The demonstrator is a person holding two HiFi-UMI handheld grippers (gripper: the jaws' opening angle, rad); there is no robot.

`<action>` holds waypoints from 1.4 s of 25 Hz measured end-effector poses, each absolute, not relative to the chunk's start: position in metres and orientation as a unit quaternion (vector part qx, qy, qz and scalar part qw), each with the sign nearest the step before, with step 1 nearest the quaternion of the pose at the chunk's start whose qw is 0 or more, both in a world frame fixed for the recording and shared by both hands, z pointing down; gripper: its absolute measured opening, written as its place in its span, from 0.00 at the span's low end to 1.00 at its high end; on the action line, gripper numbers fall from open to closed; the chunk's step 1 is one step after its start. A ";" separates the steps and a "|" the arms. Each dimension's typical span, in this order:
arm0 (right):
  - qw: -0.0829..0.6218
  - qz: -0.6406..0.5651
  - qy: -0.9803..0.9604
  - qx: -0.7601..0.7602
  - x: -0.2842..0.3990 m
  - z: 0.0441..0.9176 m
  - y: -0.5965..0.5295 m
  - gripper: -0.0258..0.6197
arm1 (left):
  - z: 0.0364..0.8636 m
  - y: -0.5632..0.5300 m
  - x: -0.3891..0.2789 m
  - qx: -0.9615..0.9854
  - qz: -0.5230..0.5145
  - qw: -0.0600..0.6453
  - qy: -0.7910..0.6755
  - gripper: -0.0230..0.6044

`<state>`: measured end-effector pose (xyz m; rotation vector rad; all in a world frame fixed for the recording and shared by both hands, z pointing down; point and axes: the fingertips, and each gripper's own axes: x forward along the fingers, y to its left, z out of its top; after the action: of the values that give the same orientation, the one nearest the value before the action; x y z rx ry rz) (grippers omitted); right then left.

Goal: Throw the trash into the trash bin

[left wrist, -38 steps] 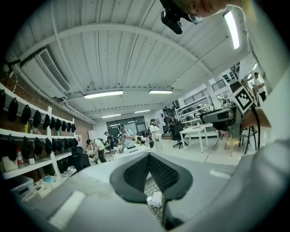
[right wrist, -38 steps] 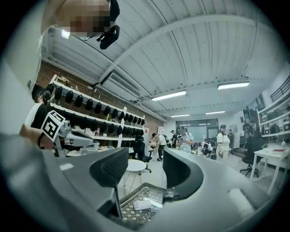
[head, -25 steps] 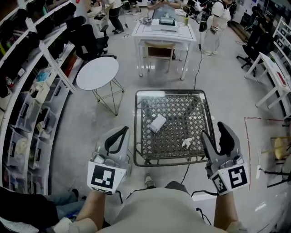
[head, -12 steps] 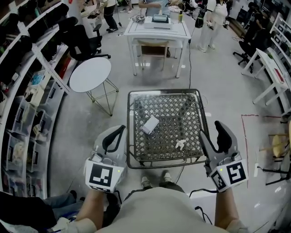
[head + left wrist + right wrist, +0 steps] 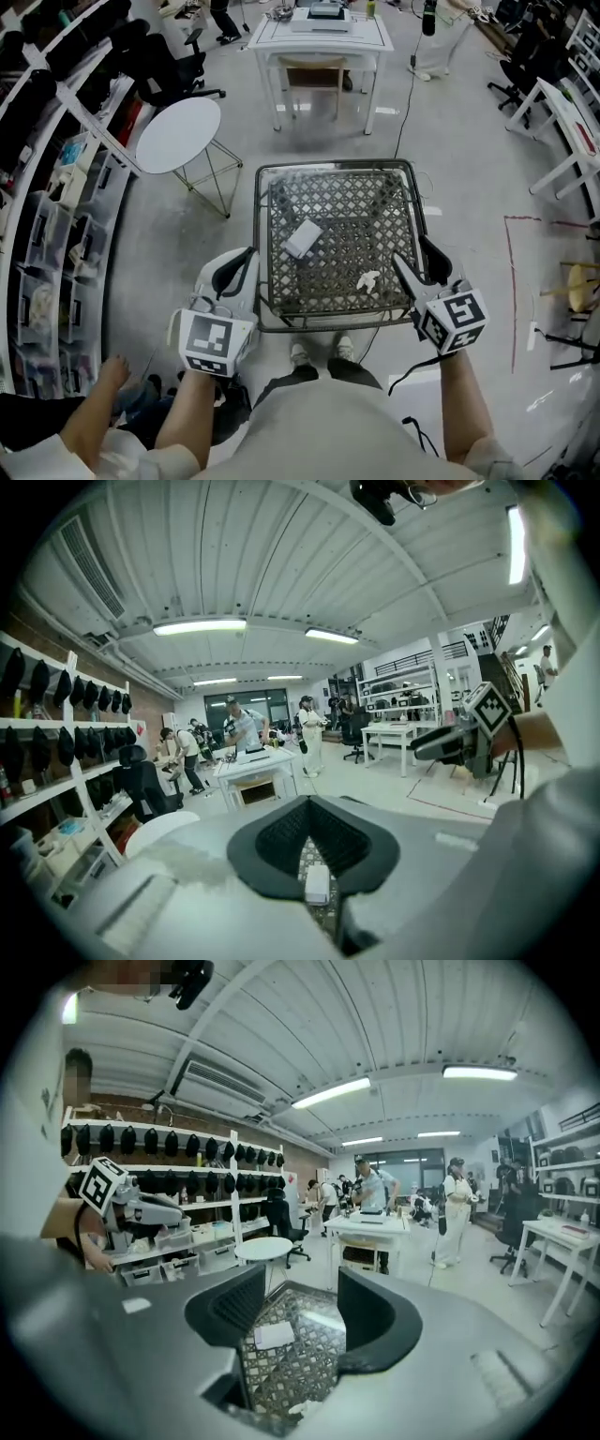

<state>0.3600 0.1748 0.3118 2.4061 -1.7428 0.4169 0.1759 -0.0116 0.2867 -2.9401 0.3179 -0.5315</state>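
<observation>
A low glass-topped table (image 5: 272,192) with a lattice pattern stands right in front of me. On it lie a flat white packet (image 5: 303,238) and a crumpled white tissue (image 5: 367,279). My left gripper (image 5: 249,253) hangs at the table's near left edge, shut and empty, tips touching. My right gripper (image 5: 411,251) is over the near right corner, open, just right of the tissue. The left gripper view looks past its joined tips (image 5: 309,803) at the packet (image 5: 317,885). Between the right gripper's parted jaws (image 5: 302,1283) I see the packet (image 5: 275,1335) and tissue (image 5: 305,1408).
A round white side table (image 5: 178,134) stands left of the glass table and a white desk (image 5: 319,37) behind it. Shelving with bins (image 5: 56,206) lines the left wall. Another desk (image 5: 562,141) and red floor tape (image 5: 511,281) are at the right. A person's hand (image 5: 105,373) shows lower left.
Both grippers have dropped and come closer to the table's near edge, the right one more and with a slight roll. A person's hand has appeared at the lower left.
</observation>
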 end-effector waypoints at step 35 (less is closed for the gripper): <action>0.238 0.458 -0.530 0.673 0.349 0.725 0.176 0.27 | 0.607 0.038 0.169 -0.875 -0.446 -0.169 0.080 0.04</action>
<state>0.3494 0.1765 0.7253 1.8440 -1.4512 1.2550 0.1689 0.0384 0.6067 -3.0924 0.2841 -1.5742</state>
